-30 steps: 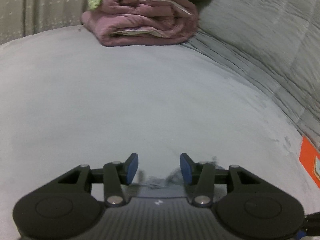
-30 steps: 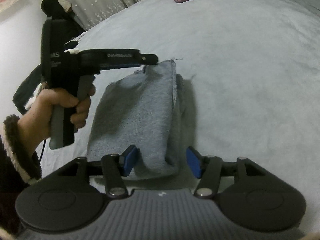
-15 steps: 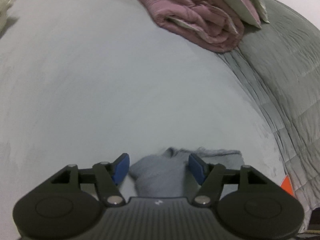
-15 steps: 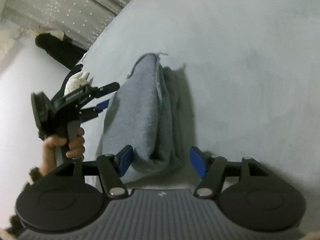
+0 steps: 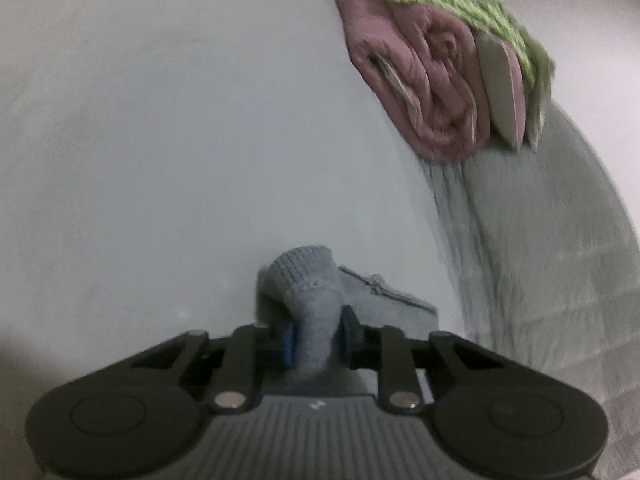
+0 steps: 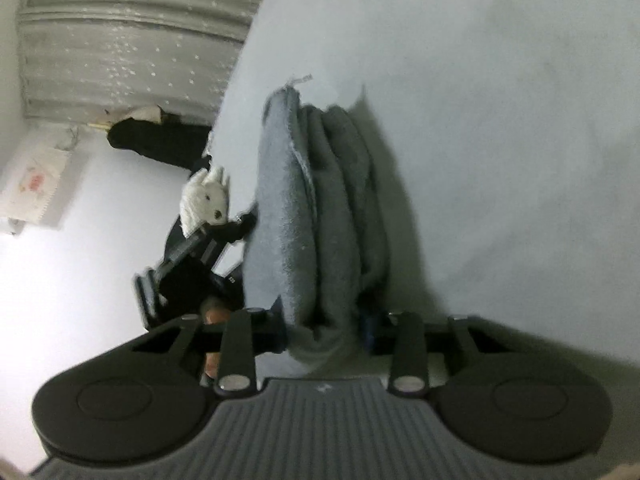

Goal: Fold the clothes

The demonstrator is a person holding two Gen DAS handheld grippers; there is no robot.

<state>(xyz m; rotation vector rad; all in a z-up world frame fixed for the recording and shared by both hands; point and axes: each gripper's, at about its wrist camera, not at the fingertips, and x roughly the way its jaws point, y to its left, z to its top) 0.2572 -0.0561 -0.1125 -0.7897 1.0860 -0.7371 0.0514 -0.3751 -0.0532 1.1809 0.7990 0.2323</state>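
1. Two grippers pinch one grey garment (image 5: 316, 312): the left gripper (image 5: 316, 344) is clamped on a bunched, ribbed end, and the right gripper (image 6: 326, 332) is clamped on the folded stack's near edge.
2. The garment (image 6: 316, 208) lies folded in layers on the pale grey bed (image 5: 160, 140).
3. Further off, a rolled pink quilt (image 5: 424, 80) lies under a green knit (image 5: 480, 12).
4. In the right wrist view, a white plush toy (image 6: 204, 200) sits beside the bed's edge.
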